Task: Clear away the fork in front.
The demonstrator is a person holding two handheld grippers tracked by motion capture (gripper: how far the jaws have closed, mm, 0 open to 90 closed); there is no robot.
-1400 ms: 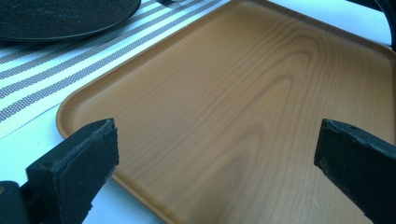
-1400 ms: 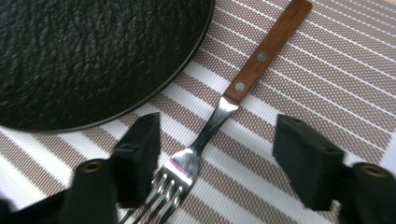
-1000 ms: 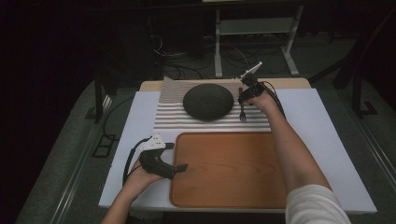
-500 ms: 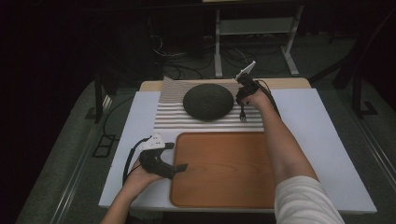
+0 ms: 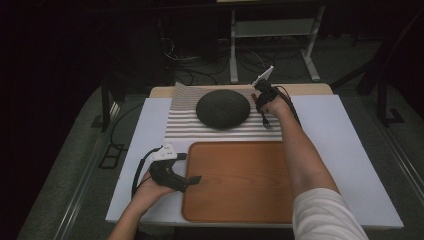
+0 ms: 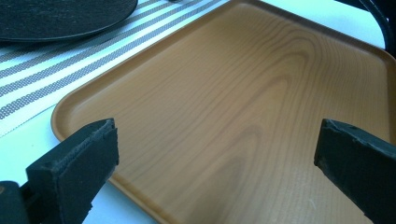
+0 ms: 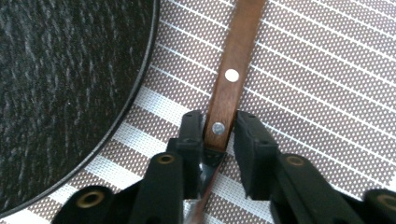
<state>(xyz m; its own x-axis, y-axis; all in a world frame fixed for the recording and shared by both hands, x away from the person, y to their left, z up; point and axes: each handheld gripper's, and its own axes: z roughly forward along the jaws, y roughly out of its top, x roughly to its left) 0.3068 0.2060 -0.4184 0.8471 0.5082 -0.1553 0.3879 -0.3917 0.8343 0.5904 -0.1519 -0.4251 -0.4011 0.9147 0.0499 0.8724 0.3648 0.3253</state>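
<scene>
Black fingers (image 6: 70, 172) of the left gripper (image 5: 172, 172) stand spread wide with nothing between them, its hand resting low at the near left of the white surface (image 5: 345, 150) and aimed across the wooden tray (image 5: 240, 180). The tray is bare. In the left gripper view its grain and raised rim lie just ahead, with the striped mat (image 6: 42, 84) beyond. Farther back in the high view, a dark round plate (image 5: 222, 109) sits on that mat, and nothing can be made out on it. To its right, the person's right forearm stretches forward over the tray's edge, with the right gripper (image 5: 263, 97) tipped down beside the plate. The right gripper view gives what the high view cannot: a knife with a brown riveted handle (image 7: 231, 79) lying on the mat next to the plate's rim. The right fingers have just been closing and now clamp the handle where it meets the blade.
</scene>
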